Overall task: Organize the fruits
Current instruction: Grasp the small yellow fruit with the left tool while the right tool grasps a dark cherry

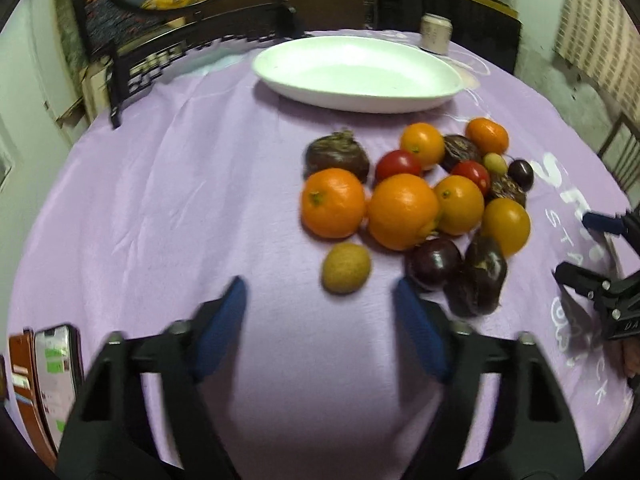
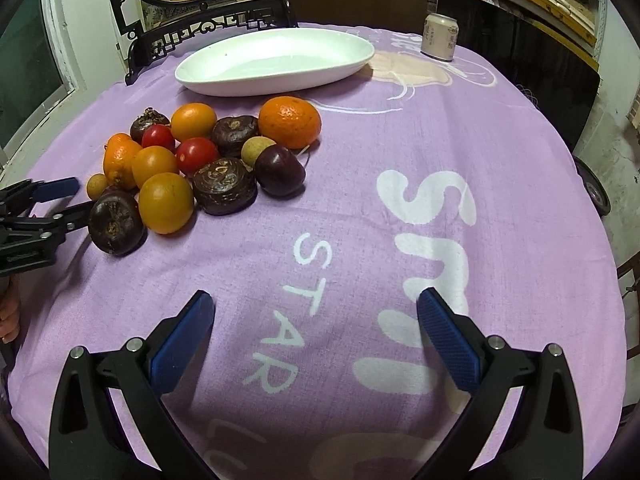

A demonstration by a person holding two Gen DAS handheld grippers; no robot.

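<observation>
One small tan fruit (image 1: 346, 267), loose on the purple-clothed desk (image 1: 160, 200) at the near edge of the fruit pile (image 1: 416, 192), lies at twelve o'clock just ahead of the nearer left tool (image 1: 320, 300), prongs apart and empty; right tool (image 2: 316, 316) likewise apart, idle.

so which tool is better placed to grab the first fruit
Left. The left tool stands open just short of the small tan fruit at the pile's edge; the right tool hangs over bare purple cloth, away from the pile.
</observation>
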